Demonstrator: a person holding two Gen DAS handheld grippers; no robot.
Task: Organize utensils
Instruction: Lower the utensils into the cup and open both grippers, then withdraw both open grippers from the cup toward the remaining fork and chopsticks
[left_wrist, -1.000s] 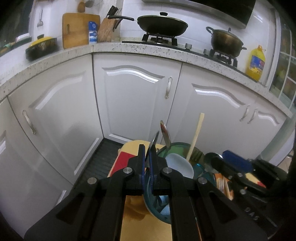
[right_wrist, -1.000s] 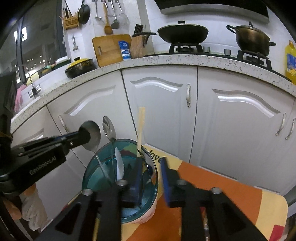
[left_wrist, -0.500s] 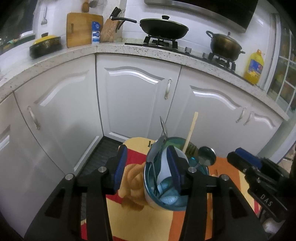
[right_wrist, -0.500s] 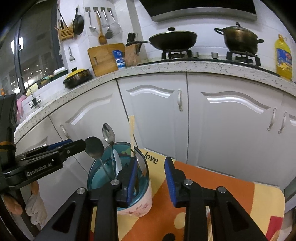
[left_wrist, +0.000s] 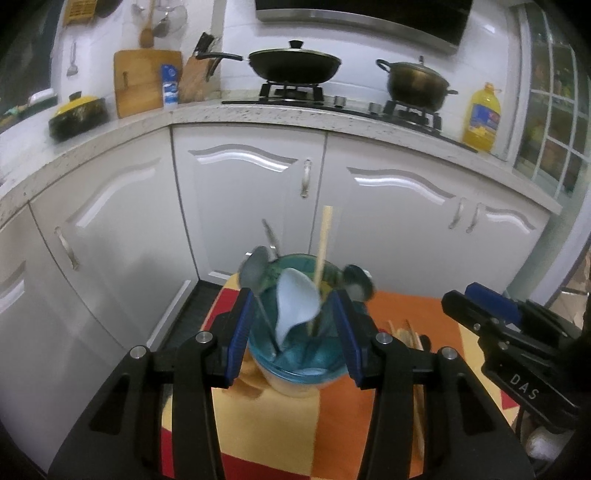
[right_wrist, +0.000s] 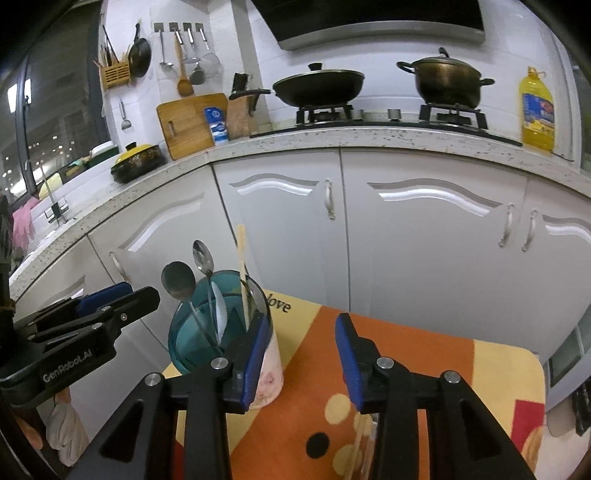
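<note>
Two metal spoons (right_wrist: 178, 281), white spoon (left_wrist: 297, 302), wooden chopstick (right_wrist: 242, 271) upright in teal-rimmed cup (right_wrist: 221, 332). L gripper (left_wrist: 295, 332) jaws apart, R gripper (right_wrist: 301, 356) jaws opening, both empty.

Utensils (right_wrist: 207, 295) upright in holder (right_wrist: 266, 365) on tablecloth (right_wrist: 424, 369) — cabinets (right_wrist: 424, 236) behind, chopsticks (left_wrist: 413, 339) right.

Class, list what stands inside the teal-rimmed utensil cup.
Inside the cup: a dark ladle-like spoon, a steel spoon, a white plastic spoon and a wooden chopstick. Their lower ends are hidden by the cup's wall.
</note>
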